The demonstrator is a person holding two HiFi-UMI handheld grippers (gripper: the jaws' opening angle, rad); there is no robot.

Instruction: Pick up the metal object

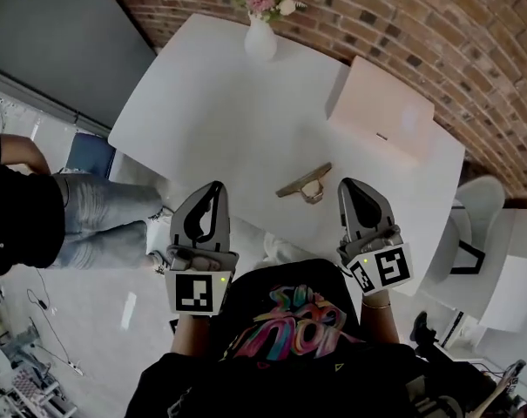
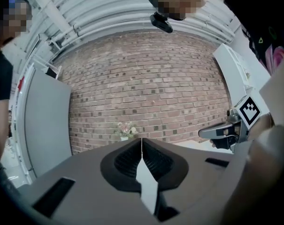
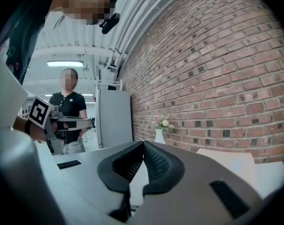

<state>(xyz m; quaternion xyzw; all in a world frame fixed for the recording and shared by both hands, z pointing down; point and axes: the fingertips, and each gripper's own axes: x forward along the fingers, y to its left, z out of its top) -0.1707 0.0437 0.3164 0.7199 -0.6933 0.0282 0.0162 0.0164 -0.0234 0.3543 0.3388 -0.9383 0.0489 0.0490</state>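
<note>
The metal object (image 1: 304,184), a brass-coloured bar with a small ring piece, lies on the white table (image 1: 211,103) near its front edge. My left gripper (image 1: 214,186) hovers at the table's edge to the left of it, jaws shut and empty. My right gripper (image 1: 344,183) sits just right of the object, also shut with nothing held. In the left gripper view the left gripper (image 2: 142,140) has its pads together, and the right gripper (image 2: 216,132) shows at the side. The right gripper (image 3: 143,143) is equally shut in its own view. Neither gripper view shows the object.
A white vase of flowers (image 1: 261,33) stands at the table's far edge by the brick wall (image 1: 437,24). A pale pink box (image 1: 381,111) lies at the right. A white chair (image 1: 476,225) is further right. A person in jeans (image 1: 89,216) stands at the left.
</note>
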